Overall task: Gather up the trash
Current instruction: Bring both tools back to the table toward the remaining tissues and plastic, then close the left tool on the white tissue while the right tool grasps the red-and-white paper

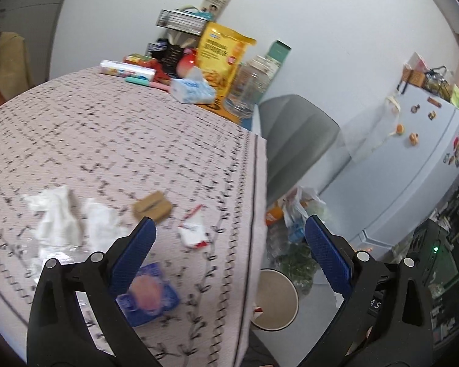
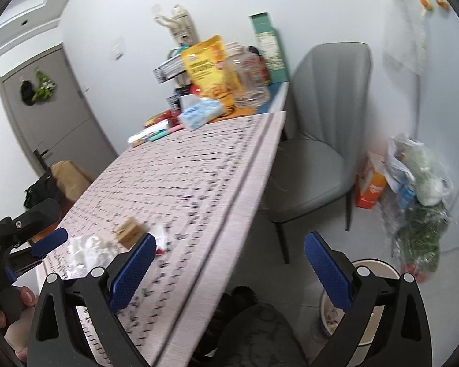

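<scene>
Pink cloth covers the table (image 1: 137, 128), with trash near its front edge: white tissues (image 1: 58, 217), a red-and-white wrapper (image 1: 194, 229), a blue packet (image 1: 150, 295). Both the left gripper (image 1: 229, 238) and right gripper (image 2: 229, 255) are wide open, holding nothing. Light bits could slide off and miss the bin (image 1: 275, 299) below.

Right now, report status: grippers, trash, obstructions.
Left gripper and right gripper open, empty. Tissues, red wrapper, blue wrapper on tablecloth. Bin beside table, path unobstructed.
</scene>
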### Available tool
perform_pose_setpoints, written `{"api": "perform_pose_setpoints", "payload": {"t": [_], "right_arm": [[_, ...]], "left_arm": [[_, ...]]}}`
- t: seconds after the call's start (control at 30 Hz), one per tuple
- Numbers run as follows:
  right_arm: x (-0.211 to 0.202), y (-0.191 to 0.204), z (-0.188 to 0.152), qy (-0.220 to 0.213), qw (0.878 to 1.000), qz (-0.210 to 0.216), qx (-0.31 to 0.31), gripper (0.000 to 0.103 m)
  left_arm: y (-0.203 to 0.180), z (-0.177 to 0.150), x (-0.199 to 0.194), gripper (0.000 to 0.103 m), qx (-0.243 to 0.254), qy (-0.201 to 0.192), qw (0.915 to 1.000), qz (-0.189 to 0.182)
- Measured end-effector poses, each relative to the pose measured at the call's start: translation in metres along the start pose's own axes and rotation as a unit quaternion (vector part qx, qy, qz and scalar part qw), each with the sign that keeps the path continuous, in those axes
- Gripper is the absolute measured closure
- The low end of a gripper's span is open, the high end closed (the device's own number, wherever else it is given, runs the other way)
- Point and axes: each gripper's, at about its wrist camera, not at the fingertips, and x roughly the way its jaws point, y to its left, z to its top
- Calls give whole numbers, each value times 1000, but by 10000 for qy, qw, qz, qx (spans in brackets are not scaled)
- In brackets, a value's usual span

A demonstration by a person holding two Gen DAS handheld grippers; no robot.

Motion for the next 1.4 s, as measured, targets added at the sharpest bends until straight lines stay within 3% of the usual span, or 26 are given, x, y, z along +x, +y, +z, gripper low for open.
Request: {"api": "perform_pose_setpoints", "payload": {"t": [0.3, 0.47, 0.6, 0.9, 1.3, 1.37, 1.4], "right_arm": [[12, 38, -9, 150, 9987, 355, -339, 8], [26, 57, -16, 544, 9960, 344, -619, 8], [32, 63, -19, 657, 9949, 398, -647, 13], [55, 70, -27, 1007, 9908, 606, -668, 26], [90, 85, -19, 1257, 9860, 794, -749, 35], [97, 89, -19, 1341, 9847, 781, -789, 38], [101, 90, -20, 1393, 9840, 769, -801, 39]], "left_arm": [[49, -9, -29, 6, -359, -143, 9990, 203], [79, -17, -43, 7, -593, -257, 9973, 338], [107, -20, -45, 16, -806, -206, 9956, 425], [144, -19, -31, 29, -1079, -55, 9916, 717], [158, 0, 11, 30, -933, 211, 9887, 1156], [158, 3, 18, 37, -827, 279, 9889, 1201], [161, 5, 22, 47, -865, 347, 9883, 1208]]}}
